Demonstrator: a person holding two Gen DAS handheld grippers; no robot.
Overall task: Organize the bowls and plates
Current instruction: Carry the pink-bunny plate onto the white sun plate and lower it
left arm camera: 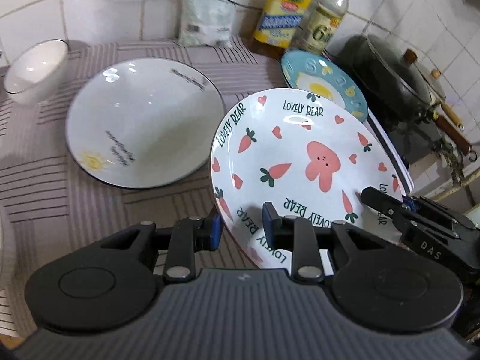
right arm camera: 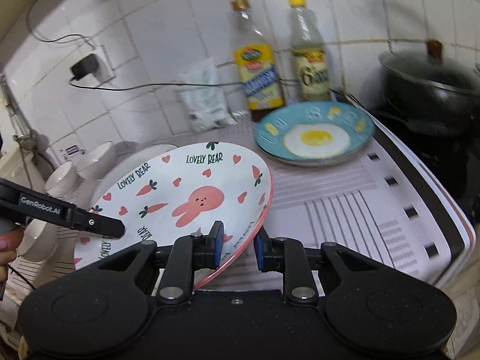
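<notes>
two tools [left arm camera: 241, 225] [right arm camera: 237, 247] straddling bunny plate [left arm camera: 300, 156] rim

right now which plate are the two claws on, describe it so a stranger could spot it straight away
On the striped mat below the tiled wall, look in front of the two bottles. The bunny plate is tilted up off the mat, with the left claw and right claw straddling opposite edges. Unlike the blue egg plate and the plain white sun plate, it has a pink rabbit, carrots, hearts and "LOVELY BEAR" lettering.
</notes>
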